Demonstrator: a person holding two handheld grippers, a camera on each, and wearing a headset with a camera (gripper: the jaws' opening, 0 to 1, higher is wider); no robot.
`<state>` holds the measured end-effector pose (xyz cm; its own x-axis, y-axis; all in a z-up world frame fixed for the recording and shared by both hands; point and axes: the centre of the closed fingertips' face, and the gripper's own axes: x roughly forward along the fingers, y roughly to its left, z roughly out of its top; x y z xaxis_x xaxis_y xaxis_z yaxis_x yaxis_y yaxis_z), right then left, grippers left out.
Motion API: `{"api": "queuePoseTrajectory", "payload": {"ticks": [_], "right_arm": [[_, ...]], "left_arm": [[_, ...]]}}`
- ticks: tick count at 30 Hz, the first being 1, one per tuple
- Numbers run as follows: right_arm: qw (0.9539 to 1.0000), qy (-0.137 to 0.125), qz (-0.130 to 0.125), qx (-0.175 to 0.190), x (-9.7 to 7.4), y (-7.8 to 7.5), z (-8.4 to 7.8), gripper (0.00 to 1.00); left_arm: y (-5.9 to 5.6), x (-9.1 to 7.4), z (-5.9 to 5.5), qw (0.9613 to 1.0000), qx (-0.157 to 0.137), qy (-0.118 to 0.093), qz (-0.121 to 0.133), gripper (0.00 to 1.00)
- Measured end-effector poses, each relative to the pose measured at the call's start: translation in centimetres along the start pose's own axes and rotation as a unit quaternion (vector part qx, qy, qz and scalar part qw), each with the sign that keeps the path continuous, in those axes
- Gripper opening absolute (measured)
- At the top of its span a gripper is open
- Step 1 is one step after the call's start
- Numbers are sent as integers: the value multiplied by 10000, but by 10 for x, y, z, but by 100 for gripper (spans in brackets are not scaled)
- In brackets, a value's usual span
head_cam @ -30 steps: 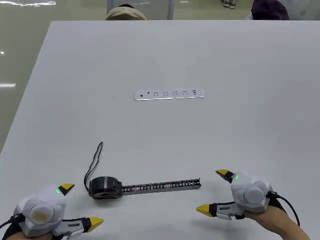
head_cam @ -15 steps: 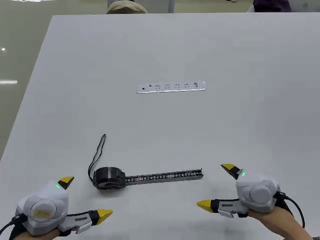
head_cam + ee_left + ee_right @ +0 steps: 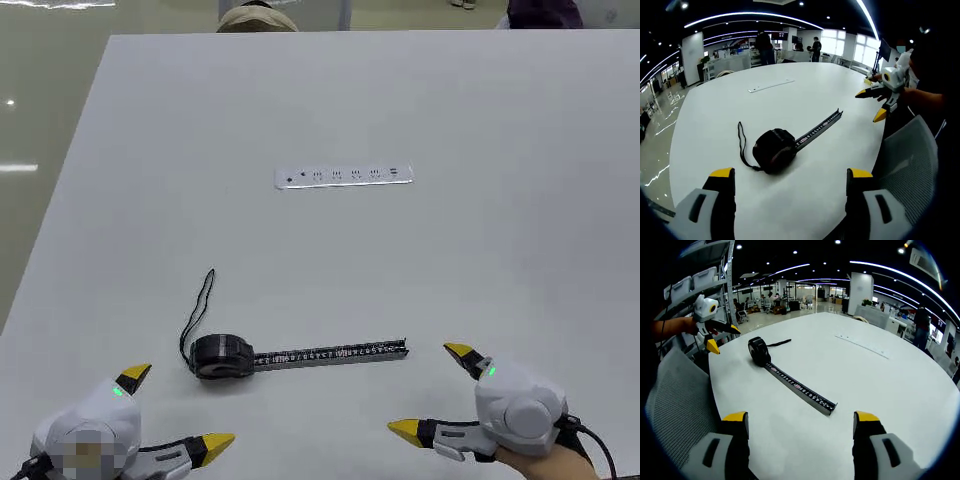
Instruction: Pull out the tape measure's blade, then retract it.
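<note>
A black tape measure lies on the white table, its dark blade drawn out to the right and its wrist strap trailing away. The case and blade lie ahead of my left gripper. From the right gripper view the blade tip is nearest, with the case beyond. My left gripper is open at the bottom left, short of the case. My right gripper is open at the bottom right, just beyond the blade tip. Neither touches the tape.
A white power strip lies flat in the middle of the table, well beyond the tape. The table's left edge runs along a glossy floor. A chair back shows past the far edge.
Both grippers have drawn back toward me, away from the tape measure. The blade stays drawn out; the tape has not moved on the table.
</note>
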<state>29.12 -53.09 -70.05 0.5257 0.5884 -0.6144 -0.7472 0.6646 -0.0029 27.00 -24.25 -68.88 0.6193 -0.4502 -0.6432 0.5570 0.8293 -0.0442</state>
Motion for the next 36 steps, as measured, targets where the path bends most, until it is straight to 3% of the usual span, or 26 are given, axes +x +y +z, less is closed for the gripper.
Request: {"api": "queuePoseTrajectory", "payload": {"ticks": [24,36], "right_arm": [[9987,-202,-330,335,-20,10,2,86],[9976,-221,-465,468,-23,2,1,86]], "left_arm": [[-6,-15,-11,9993,-166,-52,320,90],[-9,-15,-3,9964,-495,-162,670,89]]}}
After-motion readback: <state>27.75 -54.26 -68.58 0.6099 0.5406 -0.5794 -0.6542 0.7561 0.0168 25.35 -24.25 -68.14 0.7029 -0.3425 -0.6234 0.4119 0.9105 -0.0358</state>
